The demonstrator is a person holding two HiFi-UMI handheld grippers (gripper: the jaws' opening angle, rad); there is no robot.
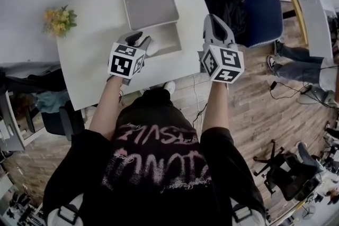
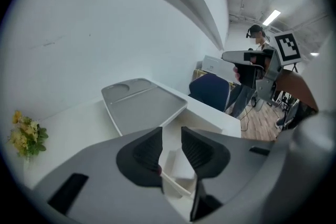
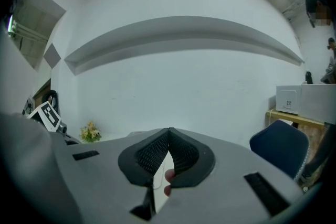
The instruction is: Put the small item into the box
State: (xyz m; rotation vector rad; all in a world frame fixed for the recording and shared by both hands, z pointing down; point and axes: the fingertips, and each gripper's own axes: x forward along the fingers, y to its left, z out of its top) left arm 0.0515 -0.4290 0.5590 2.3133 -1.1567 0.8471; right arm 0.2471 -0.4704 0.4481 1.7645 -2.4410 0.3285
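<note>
The box [image 1: 168,50] stands open on the white table [image 1: 90,66], its flat grey lid [image 1: 150,0] tipped back behind it. My left gripper [image 1: 142,38] hovers over the box's left side. In the left gripper view its jaws [image 2: 172,147] stand apart with nothing between them; through the gap I see the box's white inside [image 2: 179,162], with the lid [image 2: 142,107] beyond. I cannot make out the small item anywhere. My right gripper [image 1: 213,19] hangs beyond the table's right edge, and its jaws [image 3: 168,136] are shut tip to tip on nothing.
A bunch of yellow flowers [image 1: 59,20] sits at the table's far left. A blue chair [image 1: 263,16] stands right of the table, close to my right gripper. A person's legs [image 1: 299,63] and a black office chair [image 1: 286,169] are on the wooden floor further right.
</note>
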